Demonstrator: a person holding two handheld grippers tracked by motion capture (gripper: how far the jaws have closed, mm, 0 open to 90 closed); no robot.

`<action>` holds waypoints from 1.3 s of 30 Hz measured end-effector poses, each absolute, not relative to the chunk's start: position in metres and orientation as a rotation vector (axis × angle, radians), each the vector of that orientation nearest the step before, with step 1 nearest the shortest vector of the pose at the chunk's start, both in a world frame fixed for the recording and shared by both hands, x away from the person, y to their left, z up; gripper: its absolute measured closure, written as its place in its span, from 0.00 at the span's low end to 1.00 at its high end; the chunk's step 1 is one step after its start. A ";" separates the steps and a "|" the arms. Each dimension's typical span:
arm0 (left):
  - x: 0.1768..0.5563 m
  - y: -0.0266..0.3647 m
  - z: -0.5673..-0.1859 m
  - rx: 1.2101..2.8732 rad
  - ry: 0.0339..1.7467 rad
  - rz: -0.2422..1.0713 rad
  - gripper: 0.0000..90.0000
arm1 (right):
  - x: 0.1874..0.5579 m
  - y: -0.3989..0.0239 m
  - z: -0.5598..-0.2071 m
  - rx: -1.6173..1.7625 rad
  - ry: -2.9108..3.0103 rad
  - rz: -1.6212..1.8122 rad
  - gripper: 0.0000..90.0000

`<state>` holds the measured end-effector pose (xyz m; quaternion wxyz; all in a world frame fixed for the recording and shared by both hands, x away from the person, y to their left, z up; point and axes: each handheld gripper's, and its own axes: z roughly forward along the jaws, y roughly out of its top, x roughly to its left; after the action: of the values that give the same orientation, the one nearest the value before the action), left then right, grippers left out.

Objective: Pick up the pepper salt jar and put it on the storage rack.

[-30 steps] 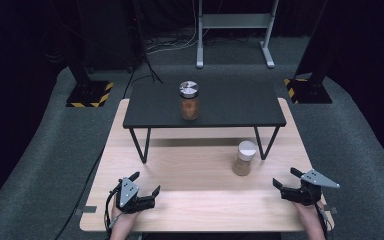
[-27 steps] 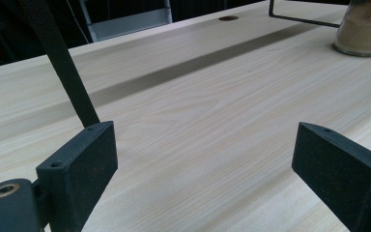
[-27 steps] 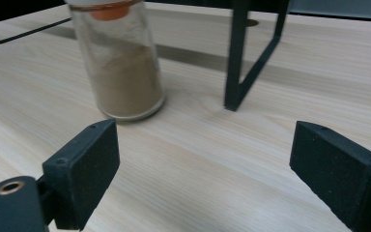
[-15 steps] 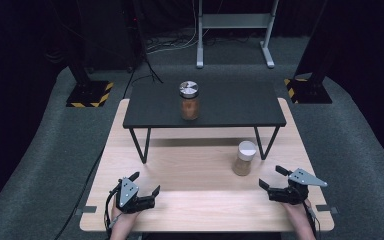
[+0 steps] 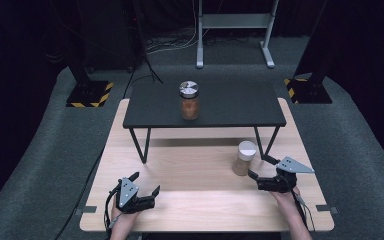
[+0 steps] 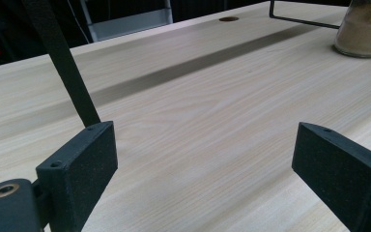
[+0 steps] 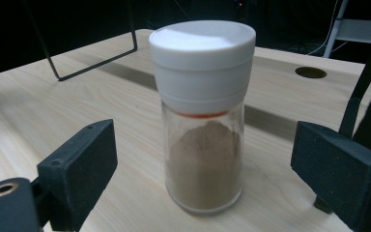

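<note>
Hidden or cut off: the person shows as forearms and hands rising from the bottom edge of the high view. In the left gripper view the white-capped jar is clipped at the top right corner, cap out of sight. The room past the floor is too dark to make out.
Desk: a pale wooden desk with a small black raised shelf on thin metal legs standing across its far half.
Room: grey carpet all round, two black stands with yellow-and-black striped bases at left and right, a grey metal frame at the back, cables trailing on the floor.
Jar on the shelf: a spice jar with a silver lid stands upright near the middle of the shelf.
Jar on the desk: the white-capped jar stands upright on the wood just beside the shelf's right front leg; brown powder fills the lower part of the glass.
Left claw: released, jaws wide, low over the near left of the desk, nothing but bare wood between them.
Right claw: released, jaws spread, held level just beside the white-capped jar; in the right gripper view the jar stands ahead between the two jaws, neither touching it.
</note>
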<state>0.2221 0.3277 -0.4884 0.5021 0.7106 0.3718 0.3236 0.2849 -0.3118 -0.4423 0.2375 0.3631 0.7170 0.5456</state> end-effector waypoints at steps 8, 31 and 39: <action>0.222 0.328 -0.488 1.717 0.898 0.778 0.10 | 0.305 -0.300 -0.435 1.015 1.978 1.511 0.10; 0.223 0.329 -0.488 1.713 0.902 0.770 0.10 | 0.330 -0.268 -0.410 1.022 2.058 1.356 0.37; 0.224 0.329 -0.488 1.714 0.904 0.766 0.10 | 0.329 -0.266 -0.405 1.026 2.075 1.334 0.37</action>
<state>0.2235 0.3295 -0.4880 0.5047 0.7101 0.3744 0.3176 0.3290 -0.2663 -0.4046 0.2326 0.3734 0.7554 0.4857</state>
